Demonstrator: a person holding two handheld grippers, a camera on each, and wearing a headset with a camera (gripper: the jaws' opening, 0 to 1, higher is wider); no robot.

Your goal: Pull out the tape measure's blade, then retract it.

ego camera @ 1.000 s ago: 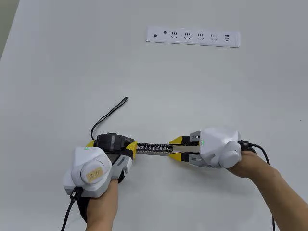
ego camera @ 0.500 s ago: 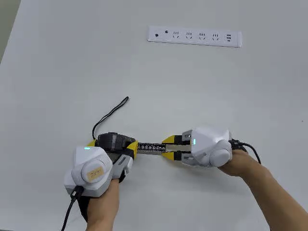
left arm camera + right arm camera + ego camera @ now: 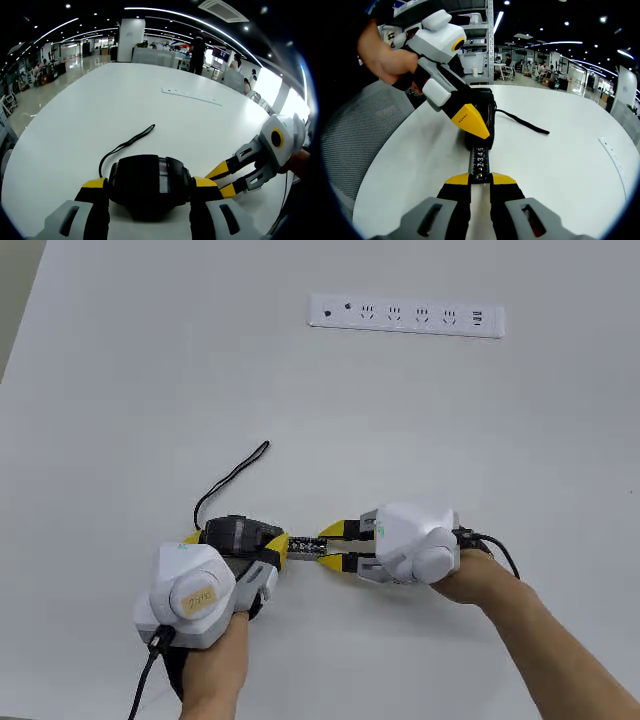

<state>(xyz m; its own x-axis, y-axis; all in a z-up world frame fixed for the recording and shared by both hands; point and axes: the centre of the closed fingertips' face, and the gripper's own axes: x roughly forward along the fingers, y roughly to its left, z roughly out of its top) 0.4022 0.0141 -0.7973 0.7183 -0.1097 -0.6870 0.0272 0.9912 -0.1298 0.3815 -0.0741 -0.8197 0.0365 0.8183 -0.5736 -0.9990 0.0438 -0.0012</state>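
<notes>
Head view: right gripper (image 3: 327,547) pinching blade (image 3: 303,549)

Count, w/ the tape measure (image 3: 240,532) as ref:
- Tape measures: 1.
- Blades: 1, the blade (image 3: 303,550) coming out of the tape measure's right side.
- Straps: 1, a black strap (image 3: 232,478) running off the tape measure's far side.
- Grippers: 2. Left gripper (image 3: 233,542) at the tape measure, right gripper (image 3: 330,547) just to its right.
- Hands: 2, 1 per gripper.
- Power strips: 1, the power strip (image 3: 407,316) well beyond the tape measure, approx. 4 sockets in a row.
- Tables: 1, a white table (image 3: 120,420) under the tape measure.
</notes>
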